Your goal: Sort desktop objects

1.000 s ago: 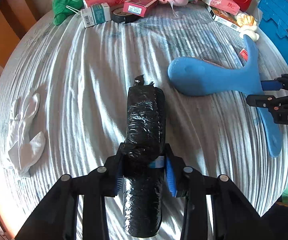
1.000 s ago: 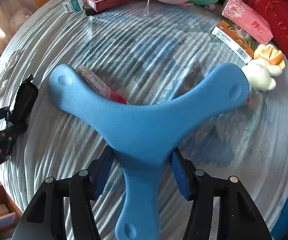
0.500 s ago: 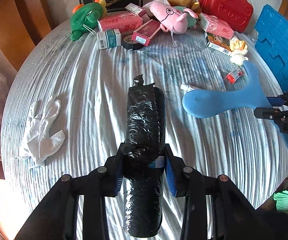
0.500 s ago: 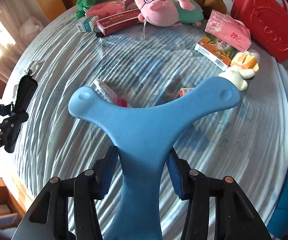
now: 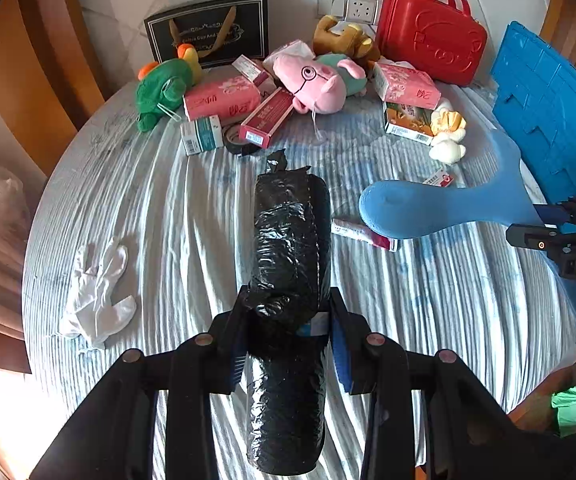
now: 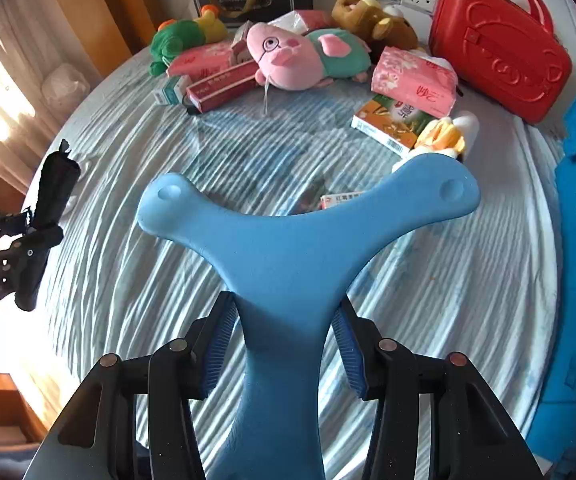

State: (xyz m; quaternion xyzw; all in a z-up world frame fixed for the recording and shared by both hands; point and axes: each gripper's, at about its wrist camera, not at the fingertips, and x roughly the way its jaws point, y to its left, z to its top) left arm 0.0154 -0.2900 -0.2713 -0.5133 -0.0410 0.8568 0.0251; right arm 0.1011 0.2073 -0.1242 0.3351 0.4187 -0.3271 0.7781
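The left gripper [image 5: 288,344] is clamped on a black wrapped roll [image 5: 290,264], its blue pads pressing both sides of the roll about halfway along its length. The roll is held clear above the striped cloth [image 5: 176,208] that covers the table, its crumpled end pointing away from the camera. From the right wrist view the same roll [image 6: 54,188] shows at the far left, upright in that gripper [image 6: 28,236].

The right gripper [image 6: 284,340] is closed on the stem of a blue three-armed plastic piece [image 6: 288,248]; both ribbed pads bear against the narrow stem. The piece is lifted off the cloth, two arms spread out ahead, one arm running back under the camera. In the left wrist view this piece [image 5: 440,208] hangs at the right, with the right gripper [image 5: 548,224] holding it.

On the cloth below lie a small red-and-white box [image 6: 338,200] and a pink tube [image 5: 362,234]. A white glove [image 5: 96,300] lies near the left edge. Along the far side sit a pink pig toy [image 6: 292,56], a green plush toy [image 5: 160,92], a brown plush toy [image 6: 376,20], pink tissue packs [image 6: 416,82], an orange box [image 6: 392,120], a red case [image 6: 496,48] and a black gift bag [image 5: 208,32]. A blue crate [image 5: 548,92] stands at the right edge.
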